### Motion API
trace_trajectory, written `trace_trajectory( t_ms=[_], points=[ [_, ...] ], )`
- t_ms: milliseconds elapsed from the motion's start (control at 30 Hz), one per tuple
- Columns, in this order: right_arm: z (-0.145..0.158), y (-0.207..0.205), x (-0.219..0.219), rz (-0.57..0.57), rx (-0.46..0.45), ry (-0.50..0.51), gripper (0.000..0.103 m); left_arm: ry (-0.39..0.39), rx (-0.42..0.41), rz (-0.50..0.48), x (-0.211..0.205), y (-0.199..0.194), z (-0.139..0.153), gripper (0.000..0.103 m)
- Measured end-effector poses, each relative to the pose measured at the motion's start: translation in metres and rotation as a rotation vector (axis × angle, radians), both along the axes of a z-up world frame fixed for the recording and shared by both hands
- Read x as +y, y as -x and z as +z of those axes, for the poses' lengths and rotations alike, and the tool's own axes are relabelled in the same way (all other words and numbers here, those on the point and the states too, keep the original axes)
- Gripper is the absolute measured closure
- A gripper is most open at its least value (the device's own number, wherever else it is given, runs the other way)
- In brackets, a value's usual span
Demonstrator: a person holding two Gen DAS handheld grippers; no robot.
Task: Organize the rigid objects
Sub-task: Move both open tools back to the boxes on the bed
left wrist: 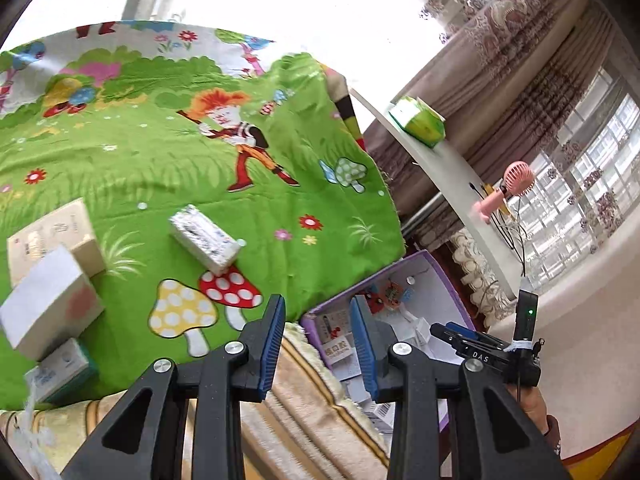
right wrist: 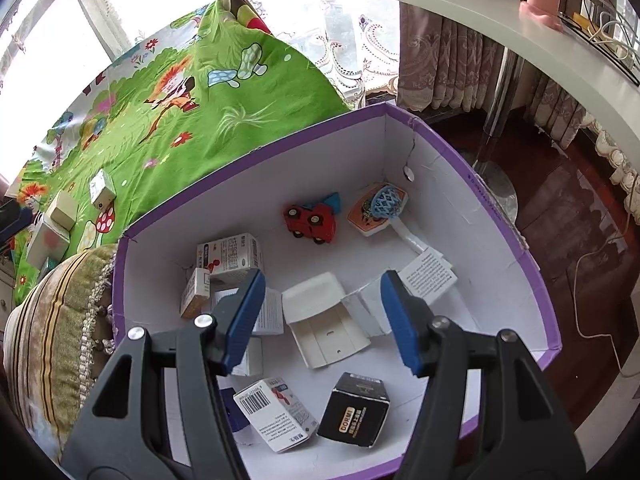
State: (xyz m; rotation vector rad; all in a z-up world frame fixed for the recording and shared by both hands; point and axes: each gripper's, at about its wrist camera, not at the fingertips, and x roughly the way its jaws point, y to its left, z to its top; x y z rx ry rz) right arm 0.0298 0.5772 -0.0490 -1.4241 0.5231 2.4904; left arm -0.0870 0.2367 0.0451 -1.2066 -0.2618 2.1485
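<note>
Green cartoon bedsheet [left wrist: 168, 160] as main surface, curtained windows behind, white curved shelf [left wrist: 452, 168] at 2 o'clock of left wrist view.

Left gripper [left wrist: 318, 344]: jaws apart, narrow gap, nothing between pads. Aimed down at bed edge, over striped fringed cushion [left wrist: 312, 392]. Just past right pad: purple-rimmed box [left wrist: 448, 280], open top, small cartons inside. At 11 o'clock of gripper: white patterned carton [left wrist: 204, 238] lying alone on sheet, next to red mushroom print. At 9 o'clock: three stacked-ish cartons near sheet edge: cream box [left wrist: 56, 236], white box with pink patch [left wrist: 48, 308] touching it, teal-and-white box [left wrist: 64, 368] below. On shelf: green tissue pack [left wrist: 418, 120], pink handheld fan [left wrist: 508, 188]. At 3 o'clock: right gripper body with hand under it.

Right gripper [right wrist: 322, 316]: jaws apart, wider gap, empty, hanging above purple-rimmed box [right wrist: 500, 208] interior. Between pads, on box floor: opened white carton [right wrist: 324, 320]. At 6 o'clock: black carton [right wrist: 356, 412] beside barcode carton [right wrist: 276, 412]. At 10 o'clock: red-and-white medicine carton [right wrist: 232, 256], smaller carton [right wrist: 196, 292] leaning on it. At 12 o'clock: red toy car [right wrist: 310, 222]. At 1 o'clock: toy basketball hoop [right wrist: 380, 208], printed leaflet [right wrist: 430, 280] nearer. Remaining cartons on sheet visible at 9 to 10 o'clock, well apart from box.
</note>
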Motion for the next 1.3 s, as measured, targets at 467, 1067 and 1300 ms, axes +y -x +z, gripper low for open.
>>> trace_trajectory(
  t_ms=[467,1067,1300],
  points=[
    [-0.065,0.095,0.007,0.000,-0.190,-0.038,0.043,-0.033,0.022,0.242,-0.120,0.006,-0.008,0.067],
    [-0.064,0.088,-0.009,0.082,-0.243,-0.091,0.044,-0.044,0.020,0.253,-0.124,0.006,-0.010,0.067],
    [-0.080,0.071,-0.025,0.139,-0.319,-0.073,0.044,-0.041,0.029,0.276,-0.135,0.005,-0.006,0.067]
  ],
)
